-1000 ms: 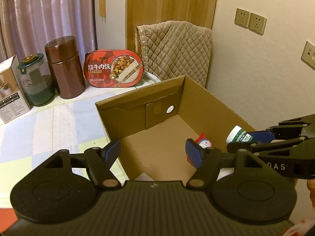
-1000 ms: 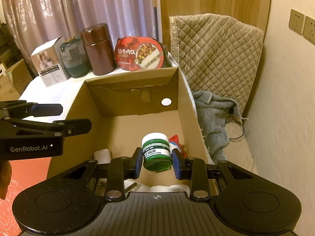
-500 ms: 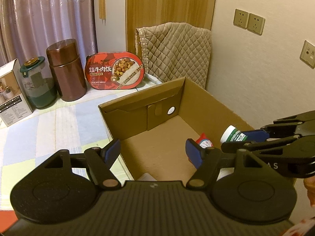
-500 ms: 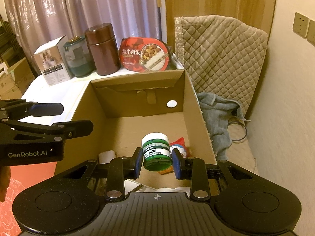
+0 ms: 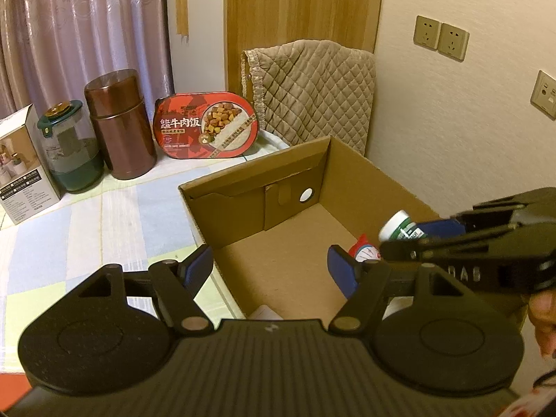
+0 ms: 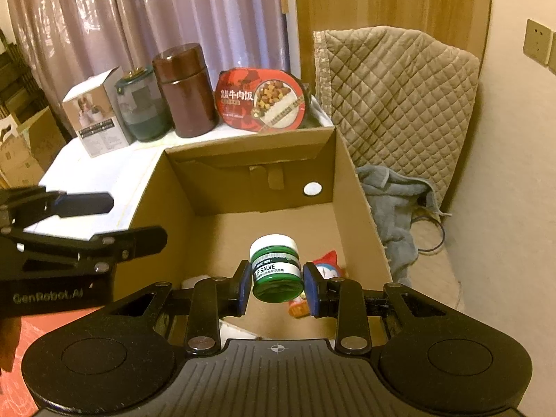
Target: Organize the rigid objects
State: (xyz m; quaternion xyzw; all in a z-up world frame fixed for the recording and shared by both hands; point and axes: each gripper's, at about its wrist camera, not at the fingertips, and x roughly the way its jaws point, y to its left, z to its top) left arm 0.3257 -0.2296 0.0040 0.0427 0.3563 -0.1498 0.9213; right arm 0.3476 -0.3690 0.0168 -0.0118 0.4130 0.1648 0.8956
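My right gripper [image 6: 276,286] is shut on a green lip salve jar [image 6: 276,271] with a white lid and holds it above the open cardboard box [image 6: 351,187]. The jar also shows in the left wrist view [image 5: 399,226], at the right, over the box [image 5: 250,180]. My left gripper [image 5: 271,269] is open and empty, over the box's near left corner. A small red and white toy [image 6: 328,264] lies on the box floor, also in the left wrist view [image 5: 363,250].
On the table behind the box stand a red beef rice meal tray [image 5: 208,128], a brown canister [image 5: 120,128], a green-lidded glass jar [image 5: 71,153] and a white carton [image 5: 22,166]. A quilted chair [image 6: 396,100] and grey cloth [image 6: 392,201] are right of the box.
Both grippers have pulled back and risen slightly, so more of the box shows. The right gripper still holds the jar.
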